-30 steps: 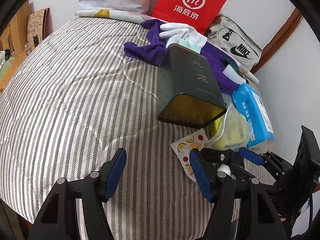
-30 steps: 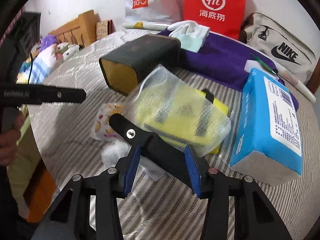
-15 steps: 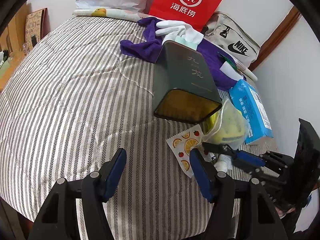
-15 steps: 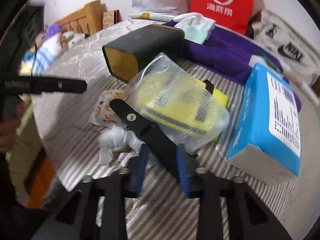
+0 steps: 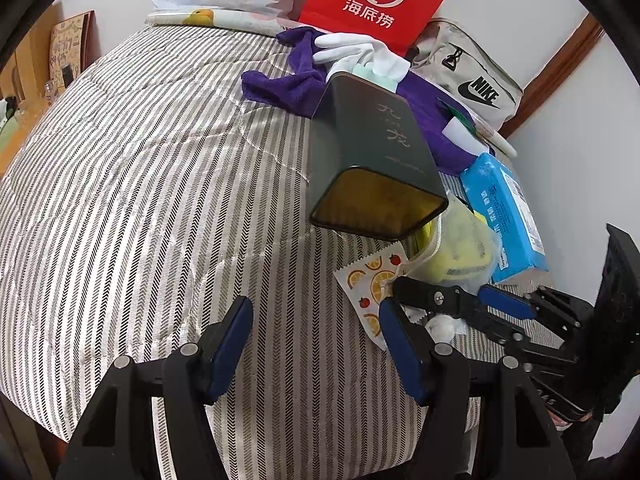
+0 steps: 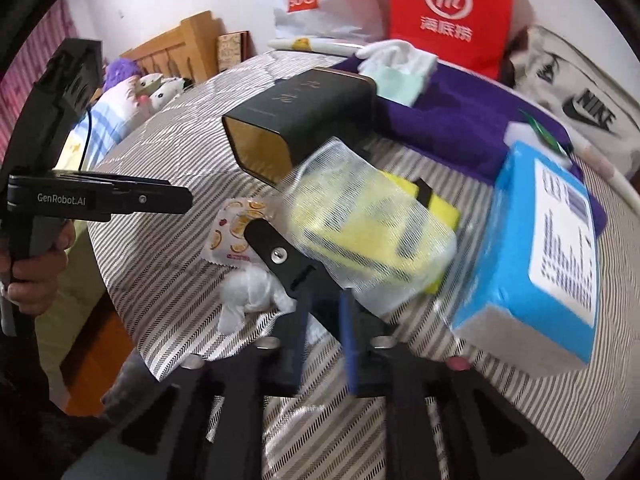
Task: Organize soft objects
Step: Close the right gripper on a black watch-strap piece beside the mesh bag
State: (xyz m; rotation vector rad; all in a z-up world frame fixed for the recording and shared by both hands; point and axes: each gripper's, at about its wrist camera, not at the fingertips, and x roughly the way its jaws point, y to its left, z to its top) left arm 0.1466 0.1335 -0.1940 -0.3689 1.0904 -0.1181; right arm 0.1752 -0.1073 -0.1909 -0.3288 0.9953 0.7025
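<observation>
The white tissue wad [image 6: 250, 300] was crumpled and fluffy, lying on the striped bed quilt [image 5: 140, 200] beside the fruit-print packet [image 6: 236, 232] and the mesh-wrapped yellow sponges [image 6: 368, 236]. The right tongs [image 6: 322, 320] had narrowed to a slim gap right beside the wad; whether they pinched it I could not tell. The left tongs [image 5: 316, 344] hung released above bare quilt. A dark tin [image 5: 376, 168] lay on its side, with a blue tissue pack [image 5: 506, 216], purple cloth [image 5: 288, 84] and red bag [image 5: 376, 0] against the white wall.
</observation>
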